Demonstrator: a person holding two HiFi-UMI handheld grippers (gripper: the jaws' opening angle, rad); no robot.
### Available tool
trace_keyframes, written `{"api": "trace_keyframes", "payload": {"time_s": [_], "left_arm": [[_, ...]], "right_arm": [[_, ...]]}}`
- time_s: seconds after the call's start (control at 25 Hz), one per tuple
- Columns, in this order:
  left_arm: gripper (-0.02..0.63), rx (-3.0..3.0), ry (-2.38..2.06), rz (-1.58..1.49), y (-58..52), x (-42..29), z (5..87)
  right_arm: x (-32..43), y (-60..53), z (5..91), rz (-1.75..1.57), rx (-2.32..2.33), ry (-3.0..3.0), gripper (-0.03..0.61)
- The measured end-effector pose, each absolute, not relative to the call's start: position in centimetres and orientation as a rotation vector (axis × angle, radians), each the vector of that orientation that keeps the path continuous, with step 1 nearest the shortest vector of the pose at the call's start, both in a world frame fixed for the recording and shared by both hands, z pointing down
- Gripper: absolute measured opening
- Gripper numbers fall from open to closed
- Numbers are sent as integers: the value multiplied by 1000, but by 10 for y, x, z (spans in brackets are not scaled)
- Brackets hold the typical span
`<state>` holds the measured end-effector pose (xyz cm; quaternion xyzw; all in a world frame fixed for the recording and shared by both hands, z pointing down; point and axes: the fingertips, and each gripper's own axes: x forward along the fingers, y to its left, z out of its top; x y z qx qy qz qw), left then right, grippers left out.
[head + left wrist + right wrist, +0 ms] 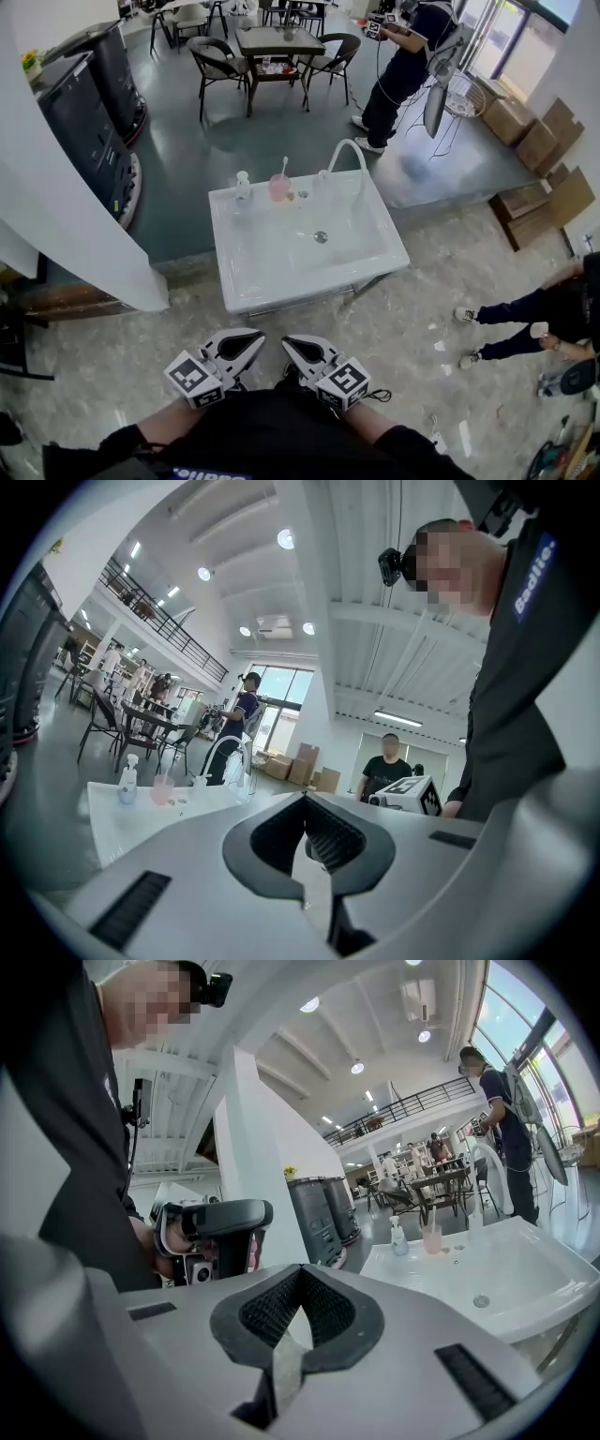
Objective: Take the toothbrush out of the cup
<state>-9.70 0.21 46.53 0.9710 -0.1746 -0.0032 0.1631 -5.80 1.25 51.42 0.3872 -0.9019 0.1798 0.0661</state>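
A pink cup stands on the back rim of the white sink, and a toothbrush sticks up out of it. Both grippers are held close to my body, well short of the sink. In the head view my left gripper and right gripper sit side by side with nothing in them. Each has its jaws shut, tips meeting, in the left gripper view and the right gripper view. The cup shows small and far in both gripper views.
A soap bottle stands left of the cup and a curved faucet to its right. A white pillar rises at the left. One person stands behind the sink, another sits at right. Table and chairs fill the back.
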Motion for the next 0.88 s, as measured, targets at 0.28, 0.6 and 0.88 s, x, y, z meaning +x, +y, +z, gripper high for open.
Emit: {"api": "trace_keyframes", "payload": {"time_s": [0.28,0.6,0.88], "left_arm": [[9,2759,-600,12,-31,-67,466],[9,2728,-728,29,-71,-42,473],[9,2730,-781,44,-109,-41,476]], "right_arm": [[-25,-17,520,558,1098,-2775,11],[4,-39,528,588,1014,-2818,11],[13,-50,536,612,1001,-2800,11]]}}
